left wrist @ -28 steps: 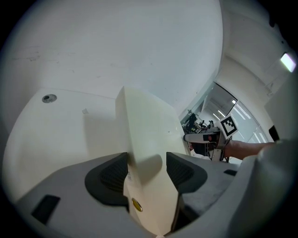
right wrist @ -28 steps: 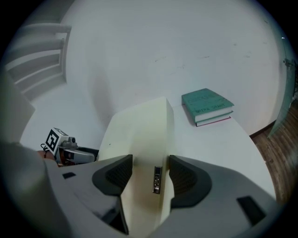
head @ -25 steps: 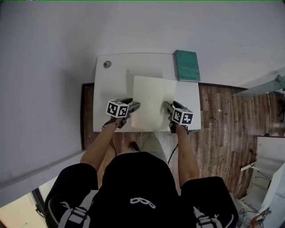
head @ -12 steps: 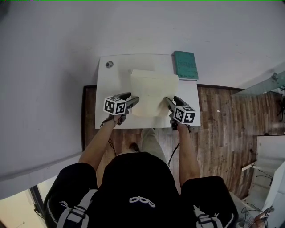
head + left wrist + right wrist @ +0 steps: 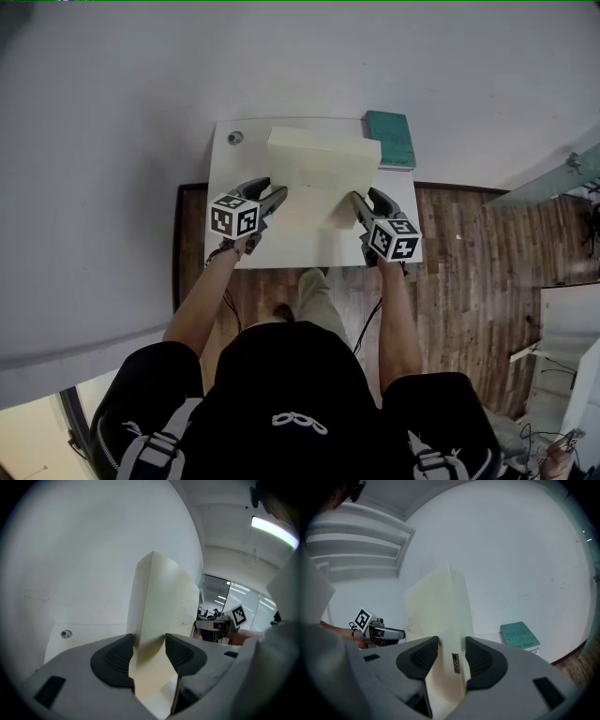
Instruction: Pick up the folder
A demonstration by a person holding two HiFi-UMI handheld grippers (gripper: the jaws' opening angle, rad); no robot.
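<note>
A white desk (image 5: 228, 171) stands pushed against a plain, pale grey wall (image 5: 281, 56). A dark wood-plank floor (image 5: 478, 253) spreads beneath it and off to the right. Overhead a long ceiling light (image 5: 274, 530) glows, and a window (image 5: 216, 595) shows a lit room beyond.

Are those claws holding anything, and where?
Yes: the cream folder. The left gripper clamps its left edge, the right gripper its right edge; both jaws have just closed further on it.

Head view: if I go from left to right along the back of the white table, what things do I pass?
small round cap → cream folder → green book
</note>
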